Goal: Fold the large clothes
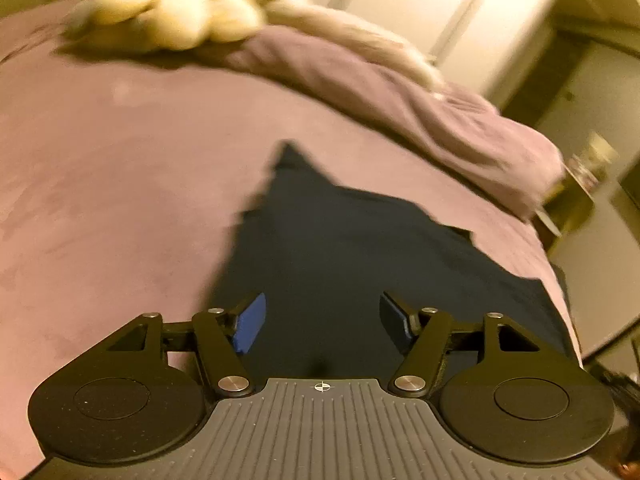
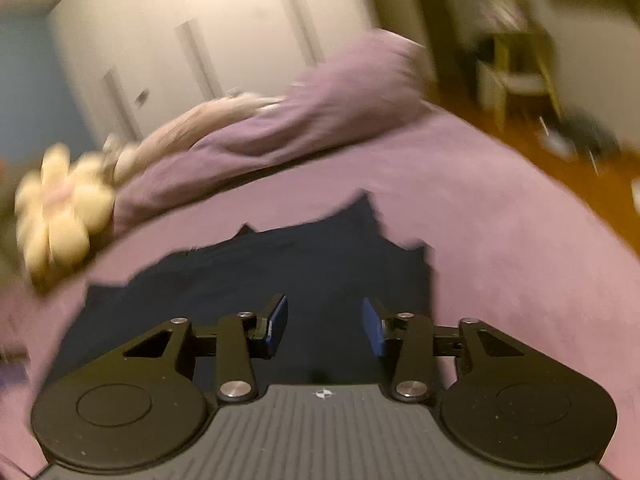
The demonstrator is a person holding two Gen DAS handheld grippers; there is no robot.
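Now, claws: left gripper [image 1: 321, 318] and right gripper [image 2: 325, 326] hovered released.
Garment: dark garment [image 1: 340, 248] lay just ahead at 12 o'clock.
Surface: mauve bedspread [image 1: 120, 184].
Room: bunched duvet [image 2: 304, 120] toward 12 o'clock, white wardrobe doors [image 2: 224, 32] beyond.

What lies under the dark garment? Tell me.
The dark garment lies spread on the purple bedcover, which shows all around it. Anything beneath the cloth itself is covered and cannot be seen.
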